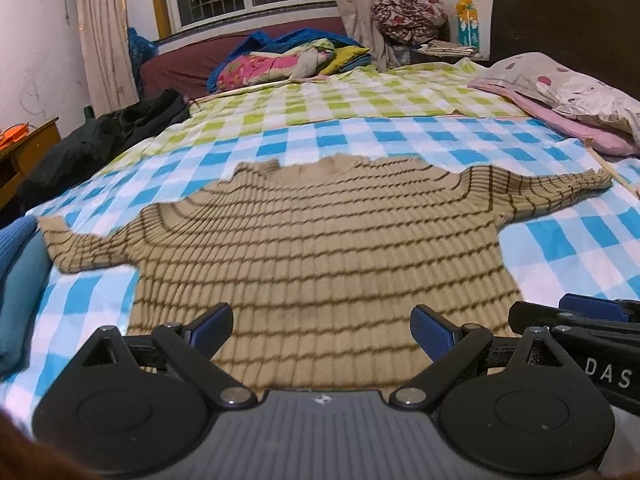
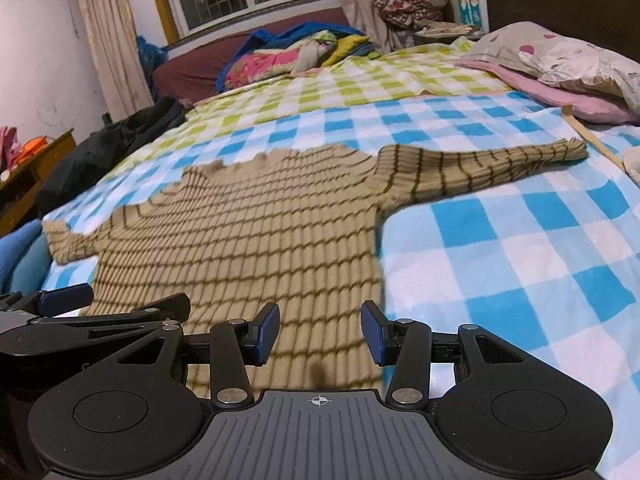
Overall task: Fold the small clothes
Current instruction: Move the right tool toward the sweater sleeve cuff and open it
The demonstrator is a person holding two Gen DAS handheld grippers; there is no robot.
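A small tan knit sweater with dark brown stripes (image 1: 320, 240) lies flat on the checked bedspread (image 1: 560, 256), both sleeves spread out sideways, neck away from me. It also shows in the right wrist view (image 2: 248, 240). My left gripper (image 1: 322, 330) is open and empty, just above the sweater's near hem. My right gripper (image 2: 320, 332) is open and empty over the hem's right corner. The right gripper also shows in the left wrist view (image 1: 568, 320), and the left gripper in the right wrist view (image 2: 100, 308).
A blue garment (image 1: 16, 272) lies at the bed's left edge. Pillows (image 1: 568, 92) lie at the right by the dark headboard. A black garment (image 1: 104, 136) lies at the far left edge. Piled bedding (image 1: 280, 60) sits beyond the bed under the window.
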